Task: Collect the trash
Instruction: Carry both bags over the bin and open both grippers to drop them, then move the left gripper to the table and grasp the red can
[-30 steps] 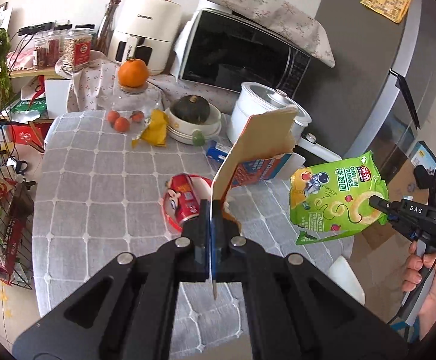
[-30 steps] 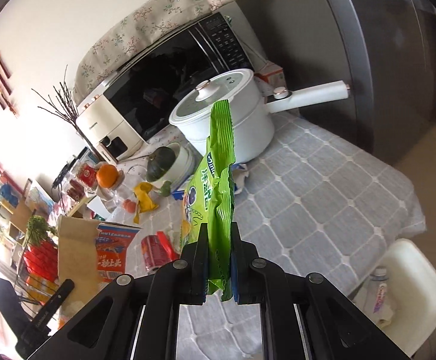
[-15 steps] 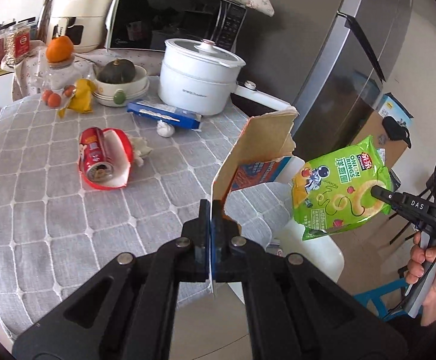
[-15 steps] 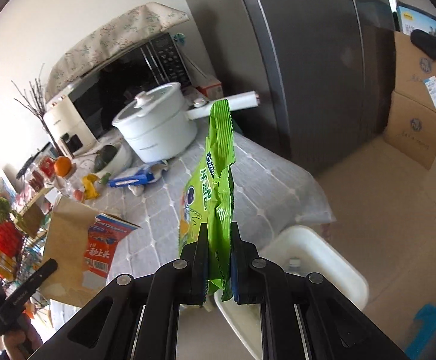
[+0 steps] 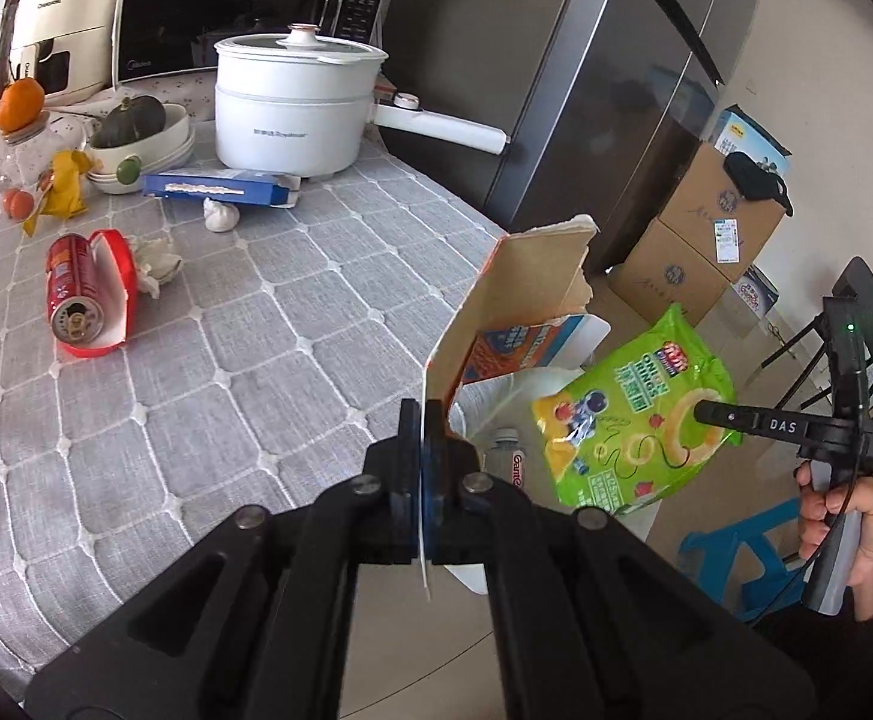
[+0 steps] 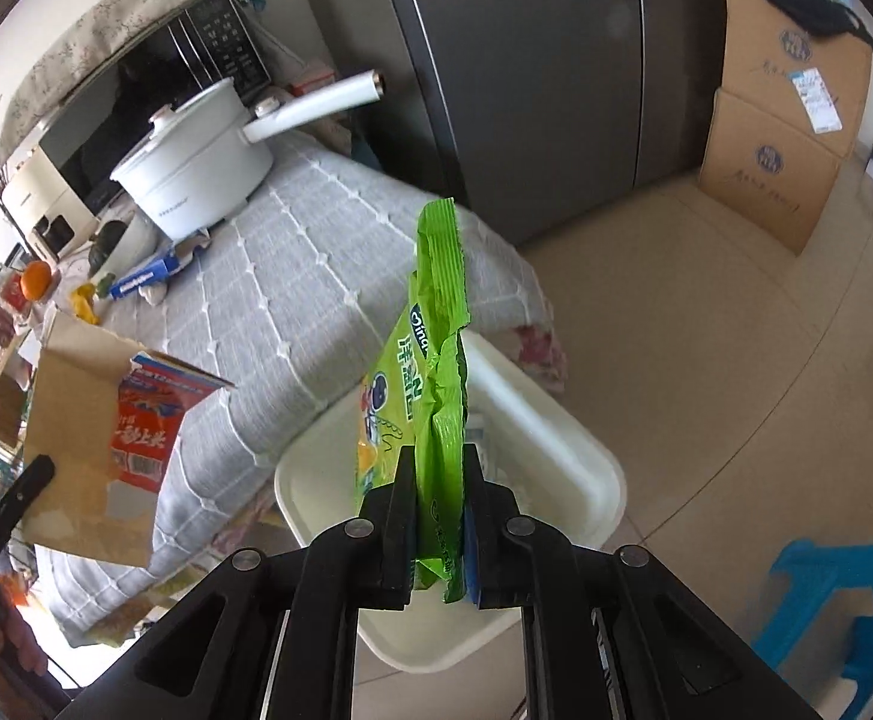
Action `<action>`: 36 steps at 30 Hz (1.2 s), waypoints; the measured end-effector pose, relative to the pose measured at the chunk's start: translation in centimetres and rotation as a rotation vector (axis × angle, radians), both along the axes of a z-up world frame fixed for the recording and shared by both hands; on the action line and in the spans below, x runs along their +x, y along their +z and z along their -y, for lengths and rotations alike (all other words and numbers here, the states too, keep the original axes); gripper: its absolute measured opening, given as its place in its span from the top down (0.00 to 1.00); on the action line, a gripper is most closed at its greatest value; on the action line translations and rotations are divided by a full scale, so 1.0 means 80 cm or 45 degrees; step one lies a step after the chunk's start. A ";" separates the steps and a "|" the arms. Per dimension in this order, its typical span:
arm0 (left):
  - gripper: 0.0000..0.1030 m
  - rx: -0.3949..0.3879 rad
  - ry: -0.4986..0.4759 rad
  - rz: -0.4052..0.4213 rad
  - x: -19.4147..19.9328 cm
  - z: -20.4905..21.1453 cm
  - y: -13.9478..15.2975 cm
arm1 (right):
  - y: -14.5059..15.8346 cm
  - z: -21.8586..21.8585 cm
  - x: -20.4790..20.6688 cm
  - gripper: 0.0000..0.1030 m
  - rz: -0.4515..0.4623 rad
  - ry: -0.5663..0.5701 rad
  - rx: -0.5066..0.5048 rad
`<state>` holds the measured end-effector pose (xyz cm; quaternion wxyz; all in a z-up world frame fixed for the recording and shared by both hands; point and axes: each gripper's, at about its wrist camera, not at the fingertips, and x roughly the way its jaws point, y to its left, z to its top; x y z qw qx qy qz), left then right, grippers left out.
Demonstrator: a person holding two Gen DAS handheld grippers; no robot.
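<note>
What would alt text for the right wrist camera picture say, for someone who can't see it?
The right gripper has its fingers shut on a green snack bag, held over a white bin on the floor beside a table with a grey cloth. At left, a torn cardboard box is held up.

Two cardboard boxes (image 6: 784, 138) (stacked), one white pot (image 5: 292, 114), one can (image 5: 70, 288).

A white pot (image 5: 292, 105) stands before the microwave (image 5: 244, 0); cardboard boxes (image 6: 784, 138) stand beside the fridge (image 6: 526, 60).
</note>
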<state>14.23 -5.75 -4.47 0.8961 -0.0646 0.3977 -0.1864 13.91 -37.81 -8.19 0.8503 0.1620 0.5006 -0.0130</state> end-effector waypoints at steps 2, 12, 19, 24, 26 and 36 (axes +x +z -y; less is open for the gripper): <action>0.99 0.006 -0.017 -0.007 0.000 0.008 -0.003 | -0.014 0.002 0.004 0.81 -0.054 -0.007 0.016; 0.99 0.020 -0.125 -0.005 -0.001 0.060 -0.012 | 0.005 0.019 -0.008 0.54 0.010 -0.057 -0.016; 0.99 0.016 -0.216 -0.016 0.008 0.120 -0.032 | 0.009 0.043 -0.019 0.51 0.021 -0.110 -0.041; 0.99 0.035 -0.267 -0.039 0.017 0.153 -0.056 | 0.007 0.064 -0.025 0.51 0.009 -0.159 -0.054; 0.99 0.045 -0.280 -0.041 0.018 0.161 -0.063 | 0.006 0.072 -0.027 0.50 0.006 -0.176 -0.053; 0.44 0.176 -0.227 0.047 0.014 0.159 -0.054 | 0.011 0.081 -0.025 0.45 0.014 -0.193 -0.047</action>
